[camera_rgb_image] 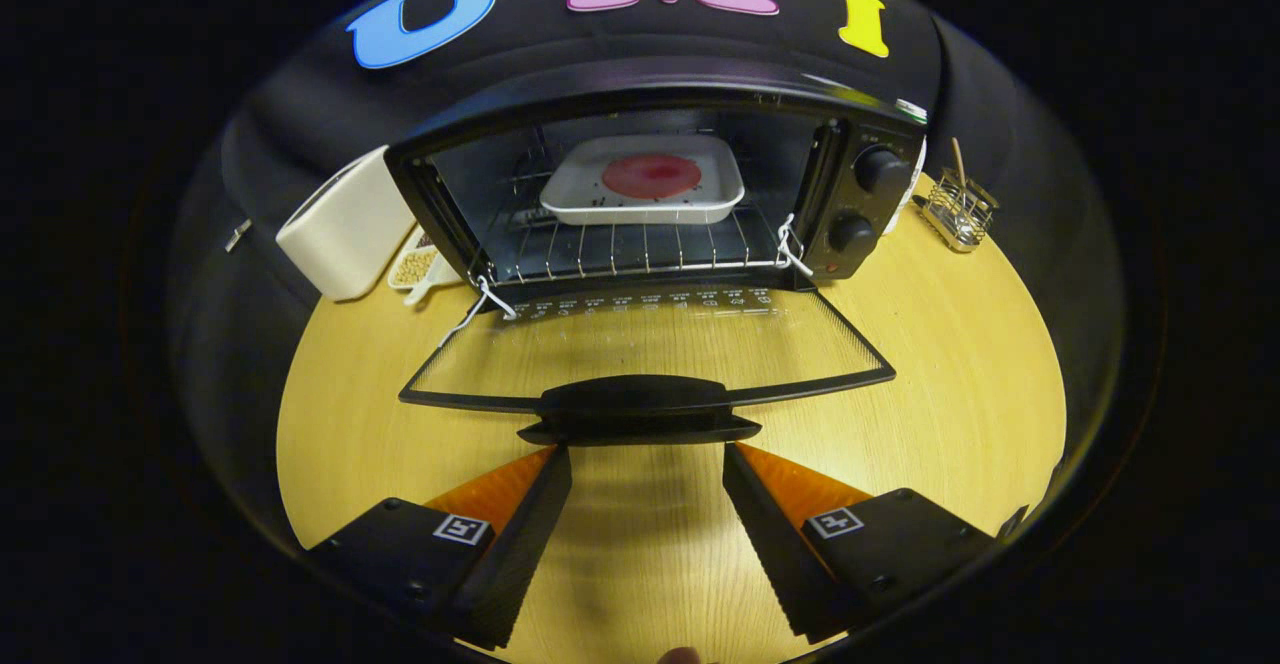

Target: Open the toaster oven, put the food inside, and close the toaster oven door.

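The food tray (645, 192) sits inside the toaster oven (650, 184). The gripper (646, 456) waits, its 2 fingers spread, before the open door's handle (638, 406). Pushing off-centre could shove the oven backward.

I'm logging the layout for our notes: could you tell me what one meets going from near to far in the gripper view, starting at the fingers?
Open gripper → door handle → lowered glass door → wire rack → white tray holding red food, inside the toaster oven.
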### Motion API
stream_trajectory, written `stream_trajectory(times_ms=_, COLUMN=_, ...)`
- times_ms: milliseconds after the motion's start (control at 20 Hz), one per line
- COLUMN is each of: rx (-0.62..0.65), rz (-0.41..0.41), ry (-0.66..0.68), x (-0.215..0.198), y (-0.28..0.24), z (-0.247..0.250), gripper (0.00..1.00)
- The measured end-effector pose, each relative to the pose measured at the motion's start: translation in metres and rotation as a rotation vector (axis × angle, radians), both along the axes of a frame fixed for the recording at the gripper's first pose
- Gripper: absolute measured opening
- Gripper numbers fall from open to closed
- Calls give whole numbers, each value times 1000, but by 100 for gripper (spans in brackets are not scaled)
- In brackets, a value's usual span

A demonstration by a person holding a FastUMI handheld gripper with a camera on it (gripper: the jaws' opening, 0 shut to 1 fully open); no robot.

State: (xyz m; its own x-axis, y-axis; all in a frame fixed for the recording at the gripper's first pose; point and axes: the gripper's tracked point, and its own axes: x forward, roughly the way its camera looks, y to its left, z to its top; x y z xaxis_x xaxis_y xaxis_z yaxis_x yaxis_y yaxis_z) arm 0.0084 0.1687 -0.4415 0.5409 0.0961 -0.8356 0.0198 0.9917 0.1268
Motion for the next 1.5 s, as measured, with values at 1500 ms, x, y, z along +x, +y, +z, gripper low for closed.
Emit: stream_trajectory(times_ms=1500, rx=-12, rz=-8, ry=-553, x=47, y=-66, z=212, gripper=99)
